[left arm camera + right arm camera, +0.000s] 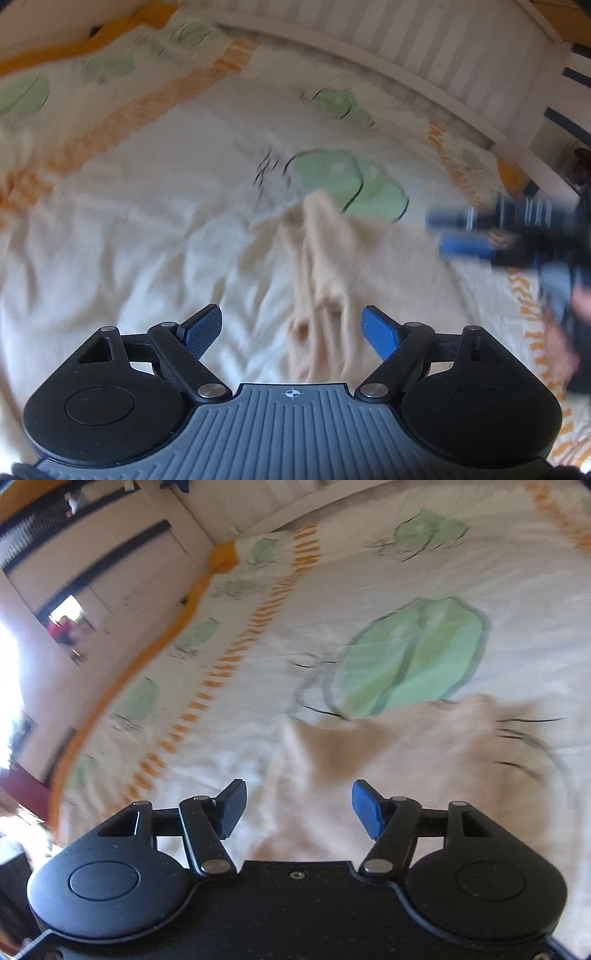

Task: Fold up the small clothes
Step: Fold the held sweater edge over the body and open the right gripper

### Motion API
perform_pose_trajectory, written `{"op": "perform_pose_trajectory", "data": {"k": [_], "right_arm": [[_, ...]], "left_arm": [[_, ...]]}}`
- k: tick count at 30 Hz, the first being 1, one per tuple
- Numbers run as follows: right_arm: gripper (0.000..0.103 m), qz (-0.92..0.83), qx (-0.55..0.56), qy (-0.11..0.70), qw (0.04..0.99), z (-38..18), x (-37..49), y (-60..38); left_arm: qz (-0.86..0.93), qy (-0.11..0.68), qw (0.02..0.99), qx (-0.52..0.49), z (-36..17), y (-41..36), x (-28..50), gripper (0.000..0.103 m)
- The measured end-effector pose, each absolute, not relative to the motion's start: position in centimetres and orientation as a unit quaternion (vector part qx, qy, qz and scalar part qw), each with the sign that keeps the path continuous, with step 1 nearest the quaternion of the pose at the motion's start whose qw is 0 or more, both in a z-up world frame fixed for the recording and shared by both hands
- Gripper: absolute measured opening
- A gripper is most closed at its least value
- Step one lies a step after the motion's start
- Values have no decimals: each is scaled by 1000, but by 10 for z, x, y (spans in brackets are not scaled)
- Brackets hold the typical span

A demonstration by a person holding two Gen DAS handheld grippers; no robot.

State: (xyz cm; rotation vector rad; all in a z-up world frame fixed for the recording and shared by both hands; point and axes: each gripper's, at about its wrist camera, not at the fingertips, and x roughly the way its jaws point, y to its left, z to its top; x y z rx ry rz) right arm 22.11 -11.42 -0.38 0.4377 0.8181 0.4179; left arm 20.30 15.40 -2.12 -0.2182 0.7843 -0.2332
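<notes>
A small peach-beige garment point(332, 266) lies crumpled on the white bedspread point(129, 240), stretching away from my left gripper. My left gripper point(291, 328) is open and empty, just above the near end of the garment. In the right wrist view the same garment point(399, 760) lies spread below and ahead of my right gripper point(299, 806), which is open and empty above its near part. The right gripper also shows in the left wrist view point(465, 236) at the right, blurred, jaws apart, beside the garment's right edge.
The bedspread has green frog prints point(410, 657) and an orange dashed border point(236, 653). A white slatted bed rail point(424, 48) runs along the far side. A wall and dark-trimmed furniture point(92, 568) stand beyond the bed's orange edge.
</notes>
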Motion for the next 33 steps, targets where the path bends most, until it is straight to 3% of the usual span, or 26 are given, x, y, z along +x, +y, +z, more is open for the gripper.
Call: {"op": "perform_pose_trajectory", "data": {"k": [5,12,19,22,26,28,33], "right_arm": [[68,186,165,387,888,-20,188,-115],[68,192,143,407,881,-48,160,-105],[67,211,138,420,872,-62,139,-112],[67,214,148,406,876,-56,133,-121],[68,195,141,379,894,-46,115,-132],[74,179,126,363,906,-42,104,-135],[75,152,97,336,924,-39,85,-139]], "left_arm": [[-146,377,911,-81,-8,122,236,82],[-155,405,899,-67,-37,84,278,82],[-105,496,862,-26,-88,88,314,84],[-102,496,860,-67,-83,102,307,83],[-110,448,885,-58,-55,112,275,82],[-116,423,897,-55,-41,119,254,82],[-130,412,900,-61,-29,131,218,83]]}}
